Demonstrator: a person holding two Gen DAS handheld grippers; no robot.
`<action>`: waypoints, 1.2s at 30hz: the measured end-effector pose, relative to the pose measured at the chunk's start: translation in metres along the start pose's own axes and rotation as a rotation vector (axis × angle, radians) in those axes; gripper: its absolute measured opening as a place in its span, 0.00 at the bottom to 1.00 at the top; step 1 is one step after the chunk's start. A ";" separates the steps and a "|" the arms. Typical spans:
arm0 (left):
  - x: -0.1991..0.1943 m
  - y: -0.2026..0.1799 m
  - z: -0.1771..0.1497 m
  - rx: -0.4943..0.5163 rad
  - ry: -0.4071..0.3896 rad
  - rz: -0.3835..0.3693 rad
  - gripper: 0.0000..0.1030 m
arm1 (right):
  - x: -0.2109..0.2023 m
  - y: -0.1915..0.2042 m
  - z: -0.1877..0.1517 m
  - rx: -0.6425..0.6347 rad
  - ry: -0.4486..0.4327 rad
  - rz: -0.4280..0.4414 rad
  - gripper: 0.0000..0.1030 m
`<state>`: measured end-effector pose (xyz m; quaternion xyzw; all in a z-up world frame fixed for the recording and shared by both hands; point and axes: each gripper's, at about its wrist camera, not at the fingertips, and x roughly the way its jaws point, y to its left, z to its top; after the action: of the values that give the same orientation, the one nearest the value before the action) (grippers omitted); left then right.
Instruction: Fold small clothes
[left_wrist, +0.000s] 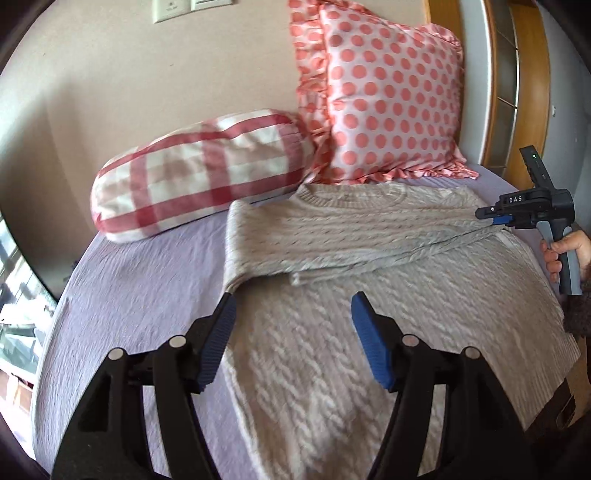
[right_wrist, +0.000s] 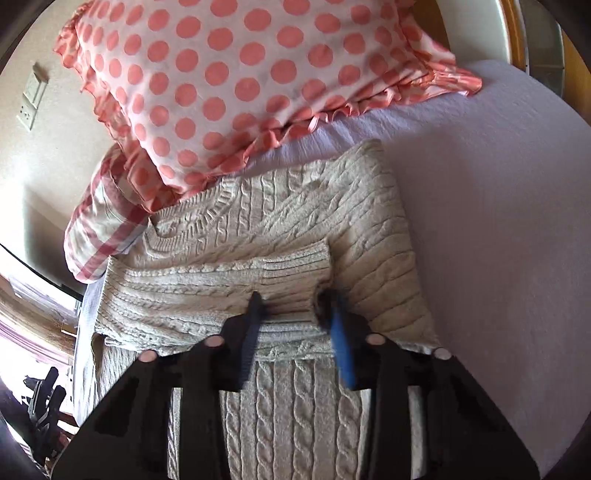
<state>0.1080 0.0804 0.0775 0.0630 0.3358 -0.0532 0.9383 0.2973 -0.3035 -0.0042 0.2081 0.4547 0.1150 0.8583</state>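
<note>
Jaws spread wide on both tools, neither pinching anything: the left gripper (left_wrist: 291, 314) hangs open above the body of a cream cable-knit sweater (left_wrist: 369, 332), while the right gripper (right_wrist: 295, 306) sits low with its fingers parted either side of a ribbed cuff (right_wrist: 295, 269). Whether those tips touch the knit cannot be told. The sweater lies flat on a lilac bedspread (left_wrist: 140, 295), neck toward the pillows, both sleeves already crossed over the chest.

The risk from here lies in the loose stack of sleeves. The knit looks thick and springy, so a one-sided grab at the cuff would likely drag the top sleeve off the one beneath and undo the fold. Closing too deep could catch the sweater's body along with the sleeve, bunching everything when lifted. The left tool is placed near the sweater's left edge; if it bites only a thin margin, the heavy fabric may slip free mid-fold and land skewed.

Just beyond the collar a polka-dot pillow (right_wrist: 240, 85) and a red checked bolster (left_wrist: 199, 173) crowd the top of the garment, the ruffle seeming to overlap the neckline, so any pull away from them may snag there. The person's right hand (left_wrist: 561, 251) grips its handle at the bed's edge.
</note>
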 end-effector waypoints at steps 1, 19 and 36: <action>-0.003 0.009 -0.006 -0.017 0.004 0.015 0.64 | 0.003 0.003 0.002 -0.024 -0.012 -0.022 0.15; -0.024 0.065 -0.092 -0.349 0.138 -0.279 0.67 | -0.104 -0.031 -0.115 0.003 -0.052 0.023 0.49; -0.038 0.031 -0.140 -0.411 0.226 -0.444 0.05 | -0.138 -0.011 -0.229 -0.063 -0.052 0.361 0.08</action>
<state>-0.0047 0.1345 -0.0031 -0.1972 0.4470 -0.1801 0.8537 0.0302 -0.3093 -0.0227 0.2622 0.3836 0.2762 0.8413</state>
